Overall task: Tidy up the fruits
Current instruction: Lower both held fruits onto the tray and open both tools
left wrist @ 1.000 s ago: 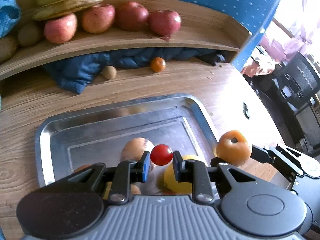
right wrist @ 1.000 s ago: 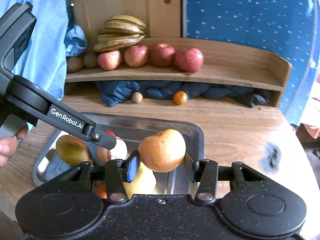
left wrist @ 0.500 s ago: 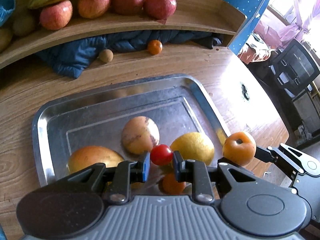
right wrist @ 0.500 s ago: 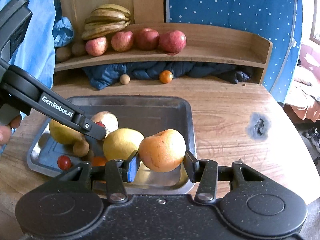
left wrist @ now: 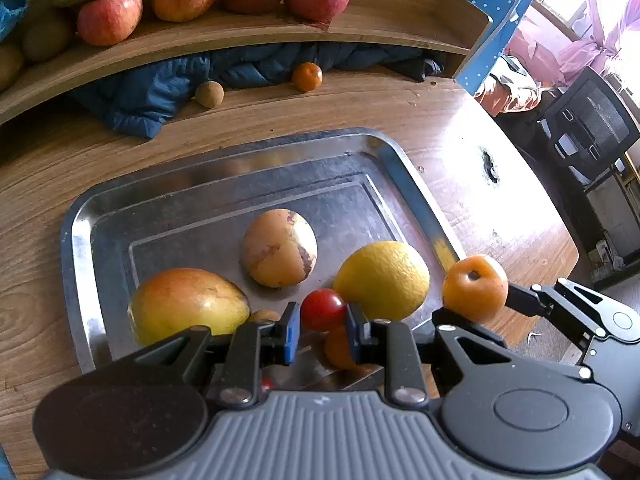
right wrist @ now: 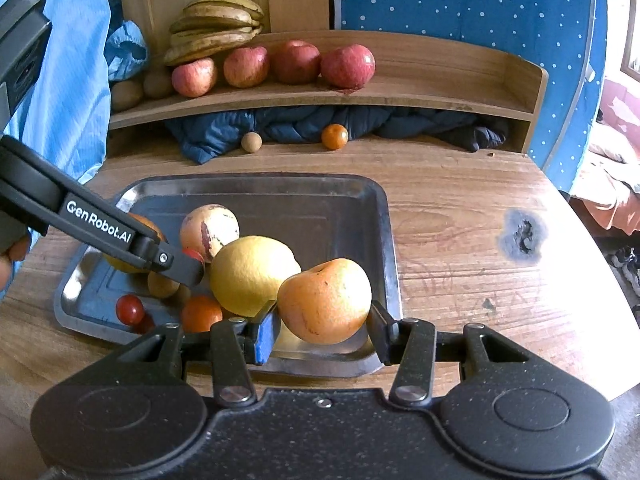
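My left gripper (left wrist: 319, 322) is shut on a red cherry tomato (left wrist: 322, 309) and holds it above the near edge of the metal tray (left wrist: 76, 240). My right gripper (right wrist: 324, 326) is shut on an orange persimmon (right wrist: 325, 300), held over the tray's near right corner (right wrist: 390, 280); it also shows in the left wrist view (left wrist: 474, 288). In the tray lie a mango (left wrist: 186, 304), a pale round fruit (left wrist: 279, 247), a yellow lemon (left wrist: 382, 280), a small orange (right wrist: 201, 313), a small brown fruit (right wrist: 162, 285) and another cherry tomato (right wrist: 129, 309).
A wooden shelf (right wrist: 400, 96) at the back holds apples (right wrist: 347, 65), bananas (right wrist: 216, 26) and kiwis (right wrist: 126, 94). Under it lie a blue jacket (right wrist: 280, 120), a small orange (right wrist: 334, 136) and a brown round fruit (right wrist: 251, 142). The table's right edge (right wrist: 600, 280) is near.
Both grippers have pulled back and up from the tray with their fruits still held. More of the tray and its fruits has come into view.
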